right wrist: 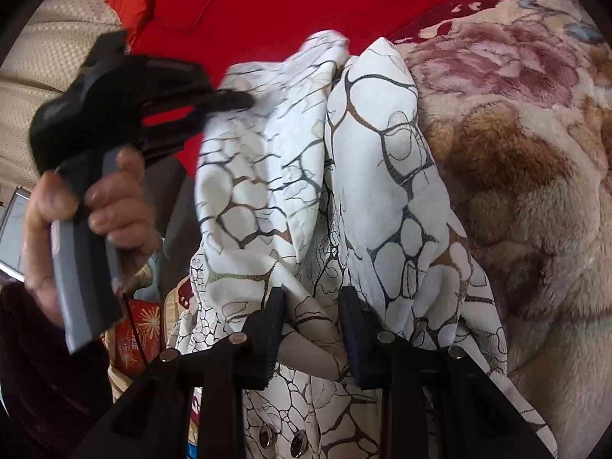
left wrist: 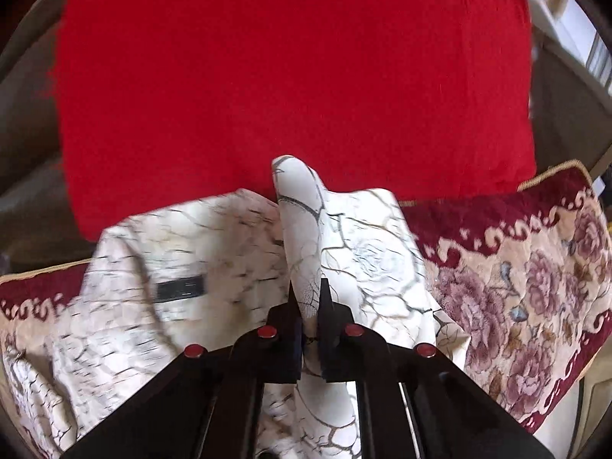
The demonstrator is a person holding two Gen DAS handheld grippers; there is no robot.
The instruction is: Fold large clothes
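The white garment [left wrist: 367, 252], printed with a dark crackle pattern, lies bunched on a floral blanket [left wrist: 535, 283] with a red cushion [left wrist: 290, 76] just behind it. It is not spread flat: a ridge of cloth stands up in the middle, and the rest slumps in loose folds to either side.

That ridge stands because the left gripper [left wrist: 310, 298] has its jaws clenched on it, pinching a thin fold that sticks up beyond the tips. In the right wrist view the same gripper, held in the person's left hand [right wrist: 95, 206], reaches in from the side to the upper edge of the cloth. This looks like a hold taken to lift and straighten one edge before a fold.

The right gripper [right wrist: 311, 298] sits lower on the garment, near two metal snaps [right wrist: 281, 440]. Its jaws are partly closed with folds of cloth between them, but a gap shows between the pads and I cannot tell whether they actually press on the fabric.

The blanket is thick and plush, so the thin cloth may drag on it rather than slide. The cushion crowds the far side and leaves little bare room to lay the garment out. A dark label [left wrist: 179, 287] shows on the left part of the cloth, which suggests that the inside faces up there.
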